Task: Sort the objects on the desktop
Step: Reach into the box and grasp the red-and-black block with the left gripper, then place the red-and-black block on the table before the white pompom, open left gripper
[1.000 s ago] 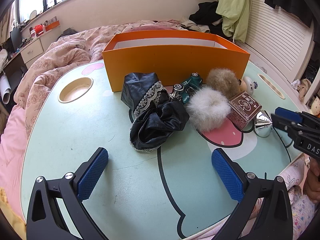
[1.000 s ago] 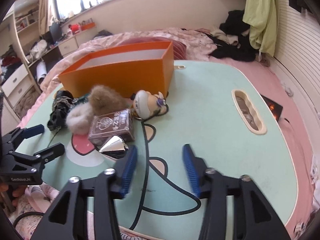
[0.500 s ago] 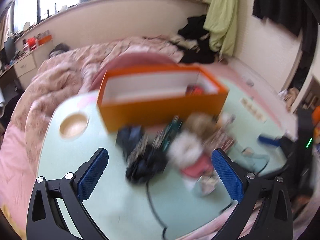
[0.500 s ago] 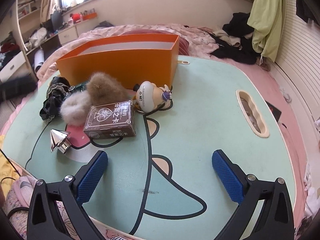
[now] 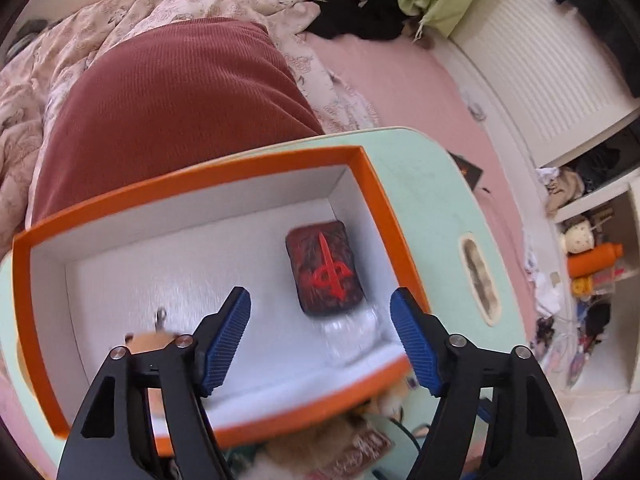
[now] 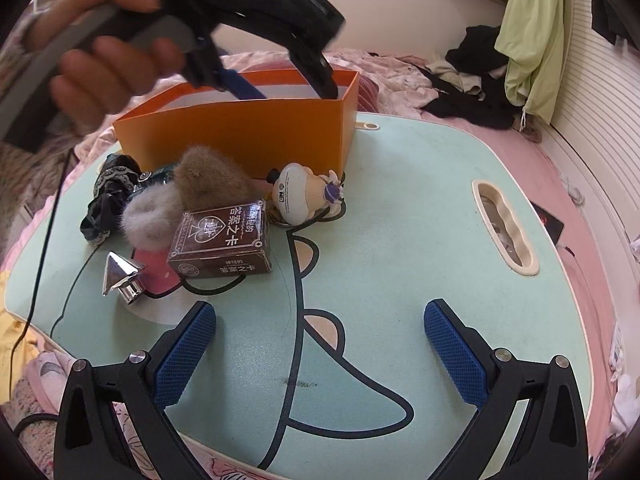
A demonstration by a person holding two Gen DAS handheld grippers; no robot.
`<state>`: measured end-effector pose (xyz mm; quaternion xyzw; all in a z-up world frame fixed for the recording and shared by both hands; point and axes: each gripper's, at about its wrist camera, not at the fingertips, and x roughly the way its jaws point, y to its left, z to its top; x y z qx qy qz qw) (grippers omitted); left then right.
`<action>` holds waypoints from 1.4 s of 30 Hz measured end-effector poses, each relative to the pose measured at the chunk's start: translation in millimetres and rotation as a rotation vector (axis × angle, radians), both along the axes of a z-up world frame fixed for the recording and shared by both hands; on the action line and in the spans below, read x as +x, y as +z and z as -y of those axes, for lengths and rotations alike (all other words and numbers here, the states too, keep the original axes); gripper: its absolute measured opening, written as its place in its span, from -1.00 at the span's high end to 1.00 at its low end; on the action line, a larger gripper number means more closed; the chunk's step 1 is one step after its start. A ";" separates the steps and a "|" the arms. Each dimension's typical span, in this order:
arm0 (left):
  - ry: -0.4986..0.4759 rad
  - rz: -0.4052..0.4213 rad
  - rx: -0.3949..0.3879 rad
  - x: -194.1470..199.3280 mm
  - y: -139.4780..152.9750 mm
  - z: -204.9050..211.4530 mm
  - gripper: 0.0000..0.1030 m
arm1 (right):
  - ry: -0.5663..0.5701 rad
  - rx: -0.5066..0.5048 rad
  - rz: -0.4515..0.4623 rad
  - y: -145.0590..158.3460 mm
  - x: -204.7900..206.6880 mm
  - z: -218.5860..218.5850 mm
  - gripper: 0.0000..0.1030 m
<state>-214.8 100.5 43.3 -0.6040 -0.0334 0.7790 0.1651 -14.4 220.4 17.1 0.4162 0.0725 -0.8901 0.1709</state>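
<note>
My left gripper (image 5: 320,336) is open and empty, held above the orange box (image 5: 384,216), looking down into it. Inside lie a dark red card case (image 5: 324,268) and a blurred clear object (image 5: 352,336); a tan plush (image 5: 148,340) shows by the left finger. In the right wrist view the left gripper (image 6: 280,84) hangs over the orange box (image 6: 240,132). My right gripper (image 6: 320,344) is open and empty above the table's front. In front of the box lie a brown card box (image 6: 220,240), a silver cone (image 6: 120,276), a white toy (image 6: 300,192), fur balls (image 6: 208,180) and black cloth (image 6: 104,200).
The mint table (image 6: 400,240) has a cup slot (image 6: 504,224) at the right. A red cushion (image 5: 168,120) and bedding lie behind the box. A black cable (image 6: 44,240) hangs at the left edge.
My left gripper rose from the table's front and swung over the orange box, now looking down into it. My right gripper opened wide and stayed near the front.
</note>
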 end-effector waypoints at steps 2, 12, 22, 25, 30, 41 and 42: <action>-0.006 0.003 -0.040 -7.1 -6.2 -7.8 -0.26 | 0.000 0.000 0.000 0.0 0.0 -0.1 -1.00; 0.000 0.027 -0.052 -10.0 -30.9 -15.5 0.18 | 0.000 -0.001 0.001 0.5 -0.8 1.3 -1.00; 0.001 -0.074 -0.045 3.4 -10.9 9.0 0.20 | 0.000 -0.001 0.001 0.8 -1.0 2.5 -1.00; 0.008 -0.196 0.033 30.0 33.1 29.5 0.20 | 0.000 -0.001 0.001 0.7 -0.8 2.4 -1.00; -0.022 -0.398 0.113 118.1 92.3 69.7 0.20 | 0.000 -0.001 0.000 0.5 -0.7 2.3 -1.00; -0.003 -0.280 0.075 231.9 15.6 116.2 0.20 | 0.000 0.001 0.001 1.0 -0.7 3.3 -1.00; -0.004 -0.258 0.071 230.3 5.7 111.5 0.20 | 0.000 0.001 0.001 1.0 -0.6 3.4 -1.00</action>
